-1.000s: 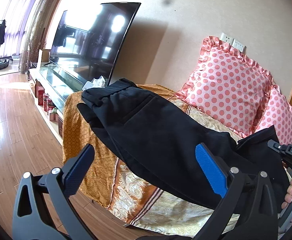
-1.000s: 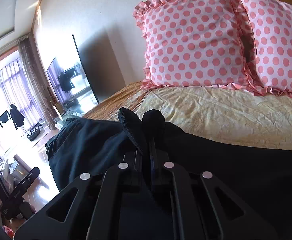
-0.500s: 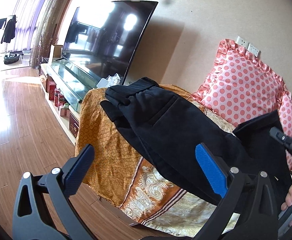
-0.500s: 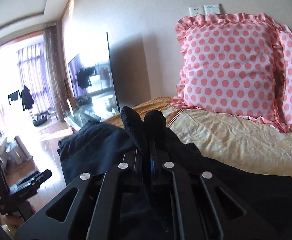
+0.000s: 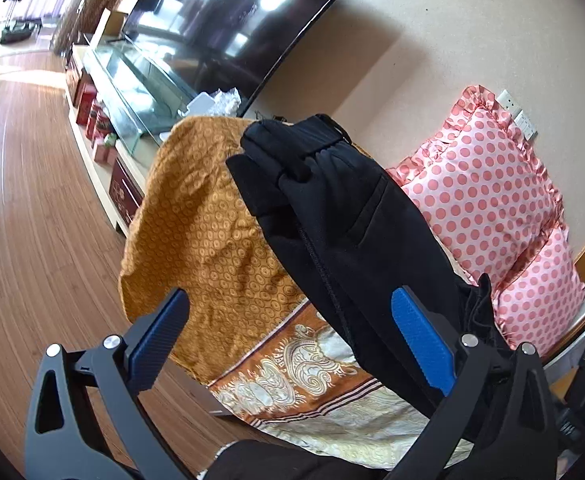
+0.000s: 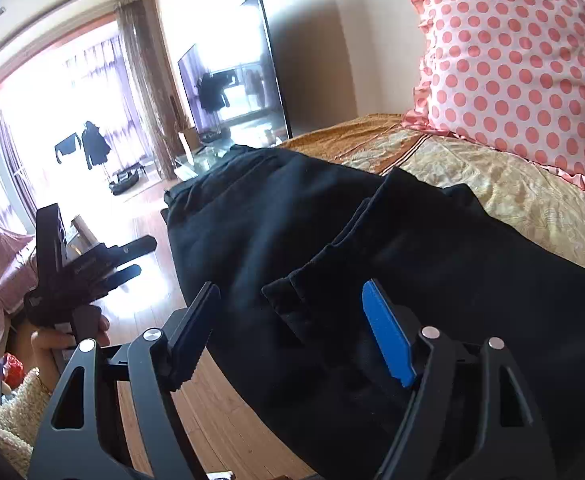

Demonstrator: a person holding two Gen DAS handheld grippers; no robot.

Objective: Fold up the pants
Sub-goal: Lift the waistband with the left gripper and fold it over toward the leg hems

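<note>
Ahead of the spread, empty left gripper (image 5: 290,340), black pants (image 5: 344,232) lie on the bedspread (image 5: 212,232); polka-dot pillows (image 5: 488,188) beyond. Right wrist view: right gripper (image 6: 292,332) spread, pants' folded edge between its fingers; television (image 6: 232,92) beyond.

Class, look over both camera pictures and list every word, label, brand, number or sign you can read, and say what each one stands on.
No text can be read in either picture.
Red boxes under the TV stand: printing too blurred to read.
Dark red cabinet front: only an ornament, no letters to make out.
Other gripper's black body in the right wrist view: any marking is too dark to read.
Wall sockets: no lettering visible.
</note>
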